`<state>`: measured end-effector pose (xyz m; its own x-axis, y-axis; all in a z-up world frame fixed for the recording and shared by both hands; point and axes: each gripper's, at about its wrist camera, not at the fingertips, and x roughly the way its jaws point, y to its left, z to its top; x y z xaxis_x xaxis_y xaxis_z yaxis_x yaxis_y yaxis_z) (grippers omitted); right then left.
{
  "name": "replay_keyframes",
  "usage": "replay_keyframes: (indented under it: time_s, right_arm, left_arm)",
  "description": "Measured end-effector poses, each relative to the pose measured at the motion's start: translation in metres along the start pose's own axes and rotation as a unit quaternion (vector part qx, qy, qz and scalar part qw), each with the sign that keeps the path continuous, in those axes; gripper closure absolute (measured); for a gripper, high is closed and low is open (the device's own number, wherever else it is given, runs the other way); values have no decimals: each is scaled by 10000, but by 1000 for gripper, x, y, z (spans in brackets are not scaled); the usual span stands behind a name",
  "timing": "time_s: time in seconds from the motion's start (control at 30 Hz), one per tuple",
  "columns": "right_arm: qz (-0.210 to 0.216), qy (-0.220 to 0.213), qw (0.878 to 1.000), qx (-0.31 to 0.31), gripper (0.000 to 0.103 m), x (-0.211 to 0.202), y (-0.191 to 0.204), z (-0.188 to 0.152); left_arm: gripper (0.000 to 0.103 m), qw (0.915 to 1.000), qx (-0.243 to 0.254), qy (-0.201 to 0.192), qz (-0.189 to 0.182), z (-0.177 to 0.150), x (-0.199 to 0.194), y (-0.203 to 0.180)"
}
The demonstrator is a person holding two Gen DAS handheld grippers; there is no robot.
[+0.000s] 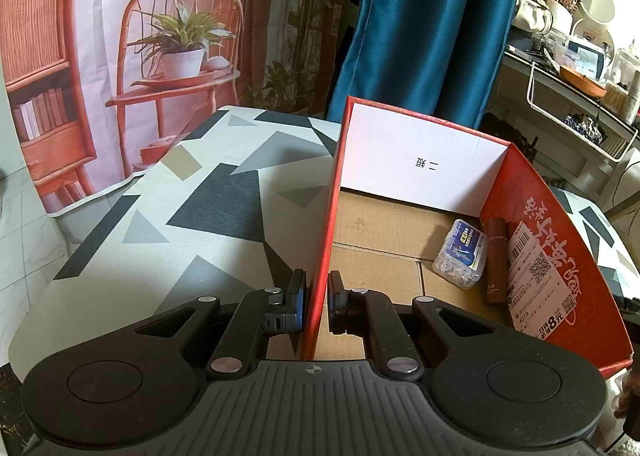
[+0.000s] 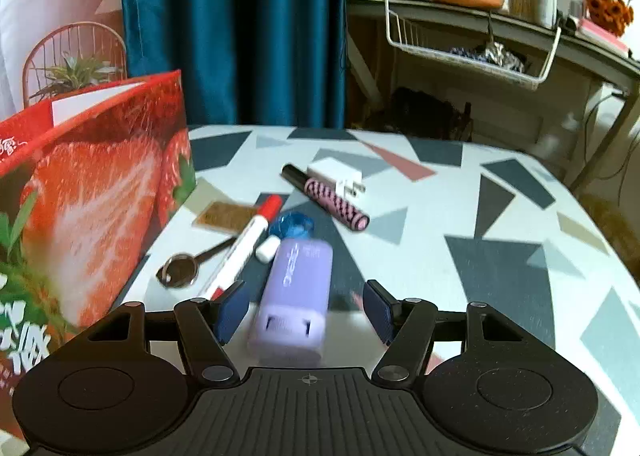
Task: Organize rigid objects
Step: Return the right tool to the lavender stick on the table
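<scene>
My left gripper [image 1: 318, 302] is shut on the left wall of the red cardboard box [image 1: 326, 215], one finger outside and one inside. In the box lie a clear plastic case [image 1: 460, 256] and a brown tube [image 1: 495, 260]. My right gripper [image 2: 304, 310] is open, its fingers on either side of a lilac power bank [image 2: 298, 296] lying on the table. Beyond it lie a red-capped marker [image 2: 250, 244], a metal spoon [image 2: 180, 270], a blue round object [image 2: 292, 225], a white eraser-like piece [image 2: 267, 248], a pink striped tube [image 2: 334, 201] and a white charger plug [image 2: 336, 177].
The box's strawberry-printed outer wall [image 2: 100, 195] stands left of the right gripper. A gold card [image 2: 224, 215] lies by it. The table has a geometric patterned cloth [image 1: 180, 215]. A blue curtain [image 2: 236, 27] and a cluttered shelf [image 2: 480, 15] are behind.
</scene>
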<state>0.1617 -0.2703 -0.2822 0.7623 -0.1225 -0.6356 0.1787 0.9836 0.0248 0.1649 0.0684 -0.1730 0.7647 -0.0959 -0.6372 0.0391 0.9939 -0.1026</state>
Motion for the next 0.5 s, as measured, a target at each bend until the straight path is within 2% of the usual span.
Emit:
replay_keyframes:
  time_s: [0.13, 0.23, 0.5]
  right_arm:
    - [68, 142, 9997, 195, 46, -2, -3, -6]
    - [297, 218, 9982, 471, 46, -4, -6, -8]
    - [531, 451, 9961, 542, 45, -4, 6, -13]
  left_arm:
    - [91, 10000, -15, 3, -6, 0, 0, 0]
    - [91, 10000, -23, 2, -10, 0, 0, 0]
    - [91, 10000, -35, 1, -14, 0, 0, 0]
